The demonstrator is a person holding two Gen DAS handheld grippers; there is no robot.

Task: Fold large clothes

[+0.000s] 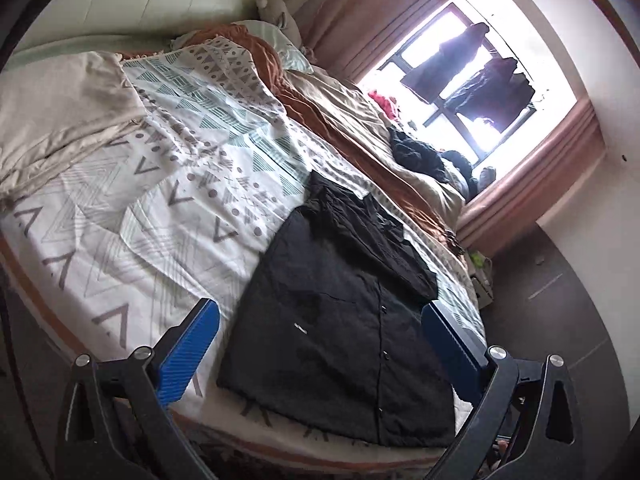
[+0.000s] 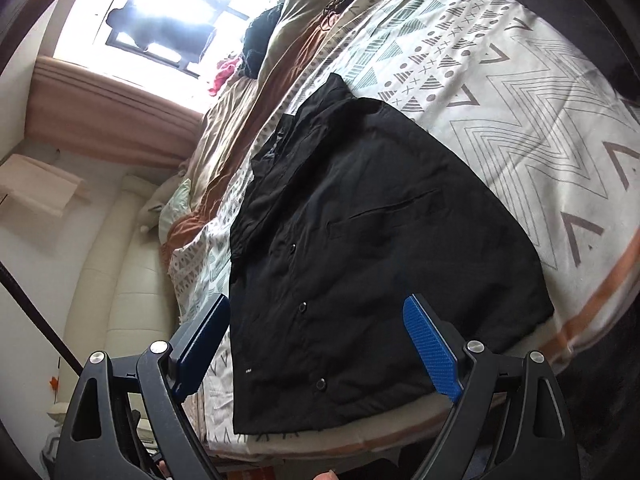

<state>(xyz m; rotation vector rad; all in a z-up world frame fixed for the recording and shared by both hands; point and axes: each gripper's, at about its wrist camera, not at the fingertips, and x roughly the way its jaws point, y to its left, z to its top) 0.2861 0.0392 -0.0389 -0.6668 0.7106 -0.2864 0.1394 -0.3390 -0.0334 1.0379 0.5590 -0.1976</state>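
A black jacket (image 1: pixel 340 320) is lying folded into a rough rectangle on the patterned bedspread (image 1: pixel 168 184), close to the foot edge of the bed. Its snap placket is facing up and its collar end (crumpled, with a sleeve bunched over it) is pointing toward the window (image 1: pixel 472 76).

The left tool (image 1: pixel 320 332) is hovering above the jacket's near end with its blue fingers (image 1: pixel 188 352) spread wide; nothing is sitting between them or touching them. The right tool (image 2: pixel 316 336) is likewise hanging over the jacket from the other side, its blue fingers (image 2: pixel 430 348) standing well apart and gripping nothing, with the garment's buttoned front showing through the gap.

Beyond the jacket, a rust-coloured blanket (image 1: pixel 320 120) and a beige quilt (image 1: pixel 360 108) are lying rumpled along the window side of the bed. A dark heap of clothes (image 1: pixel 420 152) is resting on the quilt near the sill, and a red item (image 1: pixel 382 100) is sitting just behind it. Pink curtains (image 1: pixel 532 184) are framing the window, where dark garments (image 1: pixel 488 84) are hanging against the glare. A folded beige blanket (image 1: pixel 60 112) is lying at the far left of the bedspread.
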